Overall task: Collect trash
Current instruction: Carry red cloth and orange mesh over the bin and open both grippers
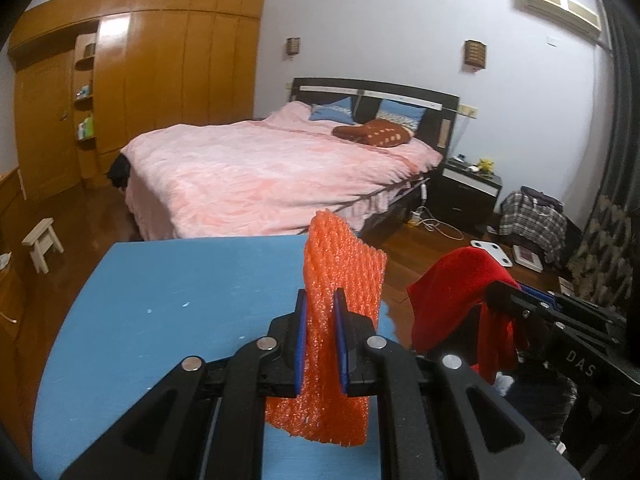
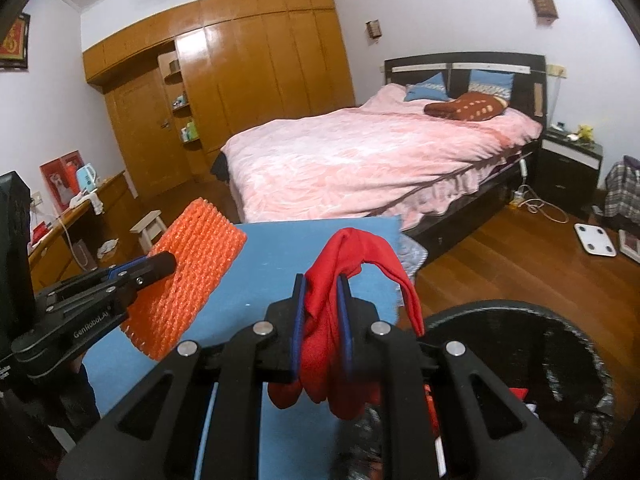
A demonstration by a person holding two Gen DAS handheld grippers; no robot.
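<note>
My left gripper (image 1: 320, 308) is shut on an orange foam net sleeve (image 1: 344, 272), which stands up between the blue pads and hangs below them over the blue table (image 1: 160, 300). From the right wrist view the same orange foam net sleeve (image 2: 192, 276) shows at the left, clamped in the left gripper (image 2: 168, 262). My right gripper (image 2: 322, 292) is shut on a crumpled red cloth (image 2: 356, 256) that droops over its right side. The red cloth (image 1: 456, 292) also shows at the right of the left wrist view. A black bin (image 2: 560, 344) with a dark liner sits low right, beside the table edge.
A bed (image 2: 360, 160) with a pink cover stands beyond the table. Wooden wardrobes (image 2: 248, 64) line the far wall. A small stool (image 2: 150, 224), a desk (image 2: 76, 220) with a kettle, a nightstand (image 2: 568, 164), a white scale (image 2: 594, 240) and cables lie around on the wooden floor.
</note>
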